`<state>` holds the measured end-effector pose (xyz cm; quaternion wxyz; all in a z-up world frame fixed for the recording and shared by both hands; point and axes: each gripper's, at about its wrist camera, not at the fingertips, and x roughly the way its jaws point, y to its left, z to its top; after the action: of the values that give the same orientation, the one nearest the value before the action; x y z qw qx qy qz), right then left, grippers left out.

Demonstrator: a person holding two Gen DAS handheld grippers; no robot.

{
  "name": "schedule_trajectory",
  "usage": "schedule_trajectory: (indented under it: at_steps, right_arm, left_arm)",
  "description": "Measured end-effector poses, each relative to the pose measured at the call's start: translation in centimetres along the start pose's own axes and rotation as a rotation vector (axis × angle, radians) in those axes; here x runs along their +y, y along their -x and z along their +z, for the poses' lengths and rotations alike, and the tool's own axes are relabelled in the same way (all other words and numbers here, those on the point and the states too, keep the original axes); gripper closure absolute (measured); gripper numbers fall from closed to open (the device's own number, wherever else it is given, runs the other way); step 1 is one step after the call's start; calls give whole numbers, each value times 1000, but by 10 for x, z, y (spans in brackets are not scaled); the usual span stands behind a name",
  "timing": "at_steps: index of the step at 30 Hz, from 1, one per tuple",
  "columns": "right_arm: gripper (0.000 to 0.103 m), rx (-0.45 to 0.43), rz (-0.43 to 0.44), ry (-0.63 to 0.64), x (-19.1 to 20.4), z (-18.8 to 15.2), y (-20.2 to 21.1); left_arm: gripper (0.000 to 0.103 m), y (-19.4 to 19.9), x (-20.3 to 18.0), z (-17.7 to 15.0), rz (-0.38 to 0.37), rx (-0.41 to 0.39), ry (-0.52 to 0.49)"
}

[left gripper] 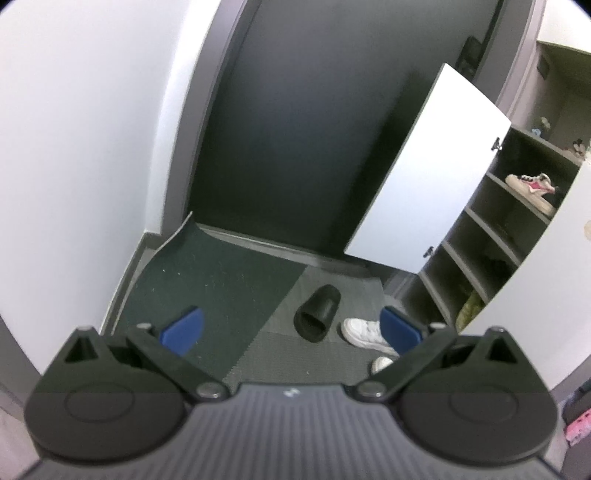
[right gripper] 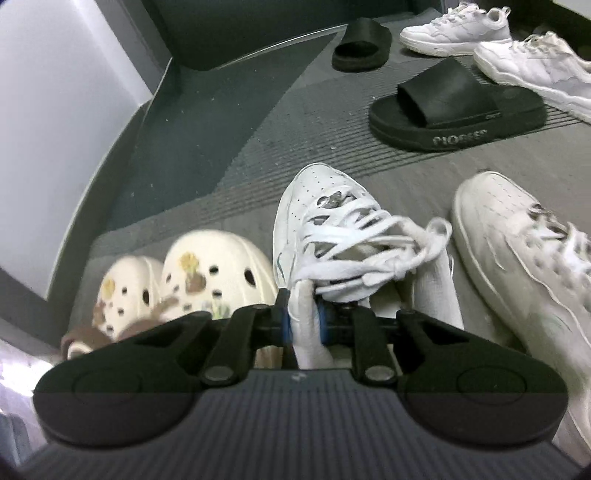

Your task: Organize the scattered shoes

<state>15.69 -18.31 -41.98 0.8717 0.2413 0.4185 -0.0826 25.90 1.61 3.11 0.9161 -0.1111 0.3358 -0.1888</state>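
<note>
My right gripper (right gripper: pixel 304 321) is shut on the collar of a white lace-up sneaker (right gripper: pixel 325 221), which sits beside a pair of cream clogs (right gripper: pixel 207 273) at its left. Its matching sneaker (right gripper: pixel 517 254) lies to the right. Two black slides (right gripper: pixel 454 107) (right gripper: pixel 362 46) and two more white sneakers (right gripper: pixel 458 31) (right gripper: pixel 535 68) lie farther off on the grey mat (right gripper: pixel 295 122). My left gripper (left gripper: pixel 291 326) is open and empty, held high above the floor. Below it lie a black slide (left gripper: pixel 317 312) and a white sneaker (left gripper: pixel 364 330).
An open shoe cabinet (left gripper: pixel 491 236) stands at the right with its white door (left gripper: pixel 428 166) swung out; a pink-and-white sneaker (left gripper: pixel 532 188) sits on an upper shelf. A dark entrance door (left gripper: pixel 295 129) is ahead, a white wall (left gripper: pixel 74 147) at the left.
</note>
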Motion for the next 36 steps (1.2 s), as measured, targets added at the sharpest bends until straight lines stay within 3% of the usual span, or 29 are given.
schedule_trajectory:
  at_steps: [7, 13, 16, 21, 26, 31, 33, 36]
  right_arm:
    - [88, 25, -1, 38, 5, -9, 23]
    - [86, 33, 29, -3, -4, -7, 34]
    - [86, -25, 93, 53, -9, -3, 53]
    - [86, -109, 212, 8, -48, 13, 86]
    - [76, -195, 44, -120, -102, 13, 116]
    - [52, -190, -61, -158, -133, -4, 131]
    - [47, -154, -64, -153, -137, -12, 130]
    - [47, -86, -50, -133, -136, -21, 119]
  left_arm:
    - [0, 12, -2, -3, 17, -45, -15]
    - [0, 12, -5, -7, -10, 0, 2]
    - [0, 13, -9, -11, -13, 9, -15]
    - [0, 15, -12, -16, -10, 11, -42]
    - [0, 13, -15, -19, -23, 41, -42]
    - [0, 18, -21, -24, -24, 29, -51]
    - [0, 23, -25, -25, -35, 10, -74]
    - [0, 26, -29, -27, -41, -4, -95]
